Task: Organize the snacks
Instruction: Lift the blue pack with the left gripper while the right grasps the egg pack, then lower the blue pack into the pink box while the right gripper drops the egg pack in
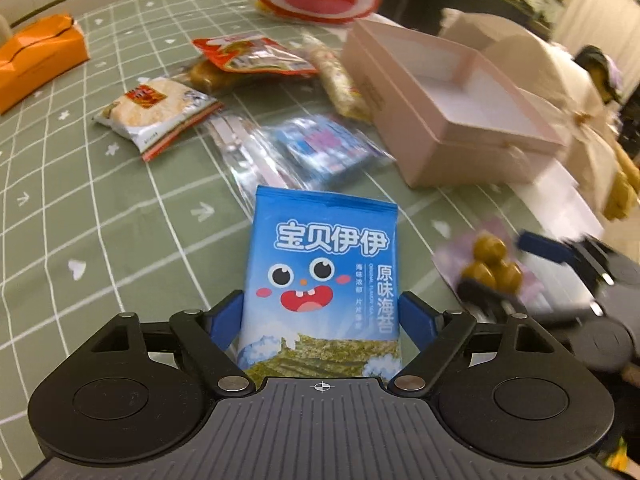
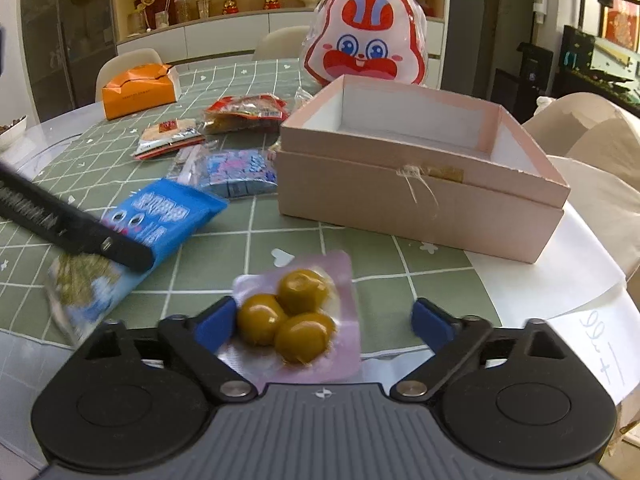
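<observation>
Gripping a blue seaweed packet between both blue pads, the left claw has closed to the packet's width and holds it by its lower half, upright, printed face to the camera. Flat foil pouch, clearly light; it looks thin and crushable, with crisp sheets inside likely to snap if squeezed hard. My judgement: a hold on the side seams, as now, suits it better than pressure across the face. Ahead of the claw and to its right stands the open pink box, its interior bare. Ahead and left on the green checked bench lie a rice cracker pack, a red-topped snack bag and a blurred blue-and-clear packet. Far left ahead sits an orange box. Off to the right, the other claw shows blurred.

Right wrist view: the right claw is spread wide, and the olive blister pack lies between the pads. The left pad touches or nearly touches its edge; the right pad stands apart, so nothing is clamped. Whether the pack rests on the bench or is lifted I cannot tell. Three round green fruits under a rigid-looking dome on a slick flat card: light, slippery, awkward. Best taken, I judge, across the card's edges, not over the dome. The pink box sits directly ahead, slightly right; a rabbit-face bag stands behind it.
</observation>
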The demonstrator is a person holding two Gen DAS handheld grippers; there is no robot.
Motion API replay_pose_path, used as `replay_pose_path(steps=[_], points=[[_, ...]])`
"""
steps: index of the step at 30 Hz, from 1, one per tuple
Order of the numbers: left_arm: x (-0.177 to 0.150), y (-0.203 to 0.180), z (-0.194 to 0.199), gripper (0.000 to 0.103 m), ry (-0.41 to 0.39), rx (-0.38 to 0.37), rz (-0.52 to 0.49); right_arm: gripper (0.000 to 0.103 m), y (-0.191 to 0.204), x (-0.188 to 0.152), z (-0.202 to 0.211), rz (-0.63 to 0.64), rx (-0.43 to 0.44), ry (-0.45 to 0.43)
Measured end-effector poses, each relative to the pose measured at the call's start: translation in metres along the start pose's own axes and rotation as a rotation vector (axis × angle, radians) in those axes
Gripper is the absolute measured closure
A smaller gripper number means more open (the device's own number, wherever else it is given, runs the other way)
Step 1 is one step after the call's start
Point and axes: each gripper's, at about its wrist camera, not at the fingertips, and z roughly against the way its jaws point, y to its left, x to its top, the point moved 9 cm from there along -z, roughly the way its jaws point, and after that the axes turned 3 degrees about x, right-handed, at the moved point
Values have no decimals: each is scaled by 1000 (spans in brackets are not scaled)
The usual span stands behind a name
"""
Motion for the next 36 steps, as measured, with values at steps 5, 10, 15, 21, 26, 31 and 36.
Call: replay_pose_path(steps=[5, 10, 15, 21, 26, 31, 36], points=[[-15, -9, 25, 16, -3, -98, -29, 41, 19, 3, 11, -21, -34, 39], [-17, -18, 52, 16, -8, -177, -85, 41, 31, 12, 48, -71, -78, 18], [-8, -33, 71, 16, -21, -256, -145, 41, 28, 27, 96, -114, -179, -35], [64, -60, 93, 16, -153, -378, -141, 41, -10, 64, 146, -167, -255, -125], [158, -87, 66, 15, -228, -386, -47, 41, -61, 90, 149, -174, -324, -176], [219, -119, -25, 15, -125, -390, 53, 41, -105, 92, 116, -192, -316, -160], [220, -127, -88, 15, -85, -225, -3, 41, -140, 90, 78, -195, -259, -133]])
